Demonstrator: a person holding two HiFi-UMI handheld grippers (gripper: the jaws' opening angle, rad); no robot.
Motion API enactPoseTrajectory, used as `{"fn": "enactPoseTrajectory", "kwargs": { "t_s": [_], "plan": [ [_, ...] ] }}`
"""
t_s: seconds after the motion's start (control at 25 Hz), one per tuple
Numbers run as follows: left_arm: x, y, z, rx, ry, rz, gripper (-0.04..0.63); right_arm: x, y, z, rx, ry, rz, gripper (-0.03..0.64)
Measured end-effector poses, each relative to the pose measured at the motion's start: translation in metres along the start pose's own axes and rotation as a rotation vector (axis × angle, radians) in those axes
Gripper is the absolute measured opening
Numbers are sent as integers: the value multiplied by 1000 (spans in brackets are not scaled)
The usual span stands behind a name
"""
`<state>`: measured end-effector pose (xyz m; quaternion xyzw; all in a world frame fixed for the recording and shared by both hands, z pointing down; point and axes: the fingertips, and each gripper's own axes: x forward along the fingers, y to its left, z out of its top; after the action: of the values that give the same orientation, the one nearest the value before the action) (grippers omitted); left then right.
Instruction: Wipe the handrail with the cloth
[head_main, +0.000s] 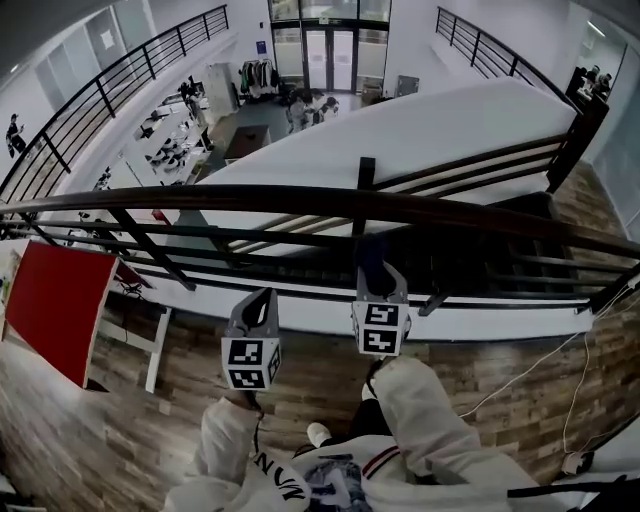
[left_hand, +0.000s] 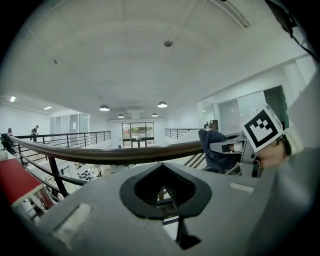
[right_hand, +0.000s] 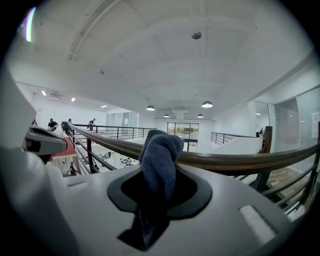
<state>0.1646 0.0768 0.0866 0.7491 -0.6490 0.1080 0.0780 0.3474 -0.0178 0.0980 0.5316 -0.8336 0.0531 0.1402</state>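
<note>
Cloth (right_hand: 159, 155): dark blue, fine ribbed weave. Handrail (head_main: 250, 197): dark brown. Bars (head_main: 143, 247) under it: black. Left gripper (left_hand: 161, 192), right gripper (head_main: 378, 283): grey, black collar round jaws. Left cube (head_main: 250, 363) at 7 o'clock, right cube (head_main: 379, 340) at 5 o'clock: black squares on white. Floor (head_main: 480, 360): brown wood planks. Panel (head_main: 55, 300) at 9 o'clock: red. Sleeve (head_main: 430, 410): white. Ceiling (right_hand: 150, 60): white.
</note>
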Motion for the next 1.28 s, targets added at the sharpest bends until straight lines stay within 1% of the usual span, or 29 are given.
{"fn": "enactPoseTrajectory", "kwargs": {
  "t_s": [0.12,0.28,0.4,0.48,0.6,0.76,0.92,1.04,1.16,1.28],
  "plan": [
    [-4,18,-4,-18,-4,22,3,9,21,2,-20,-3,24,94],
    [5,33,-11,-36,6,35,2,31,39,6,-43,-9,56,94],
    [20,43,-12,-32,19,35,2,54,49,5,-36,9,79,94],
    [33,55,-13,-29,26,45,3,70,61,9,-30,12,113,94],
    [52,75,-10,-24,39,72,3,91,78,15,-29,11,162,94],
    [70,92,-5,3,52,100,3,115,102,19,-38,2,229,94],
    [85,110,1,12,59,148,3,137,118,27,-49,-14,291,94],
    [96,122,-7,17,70,166,3,150,127,23,-49,-18,322,94],
    [107,133,-11,6,71,175,3,159,140,18,-74,-18,342,94],
    [122,144,-12,2,68,162,3,169,154,15,-72,0,349,94]
  ]
}}
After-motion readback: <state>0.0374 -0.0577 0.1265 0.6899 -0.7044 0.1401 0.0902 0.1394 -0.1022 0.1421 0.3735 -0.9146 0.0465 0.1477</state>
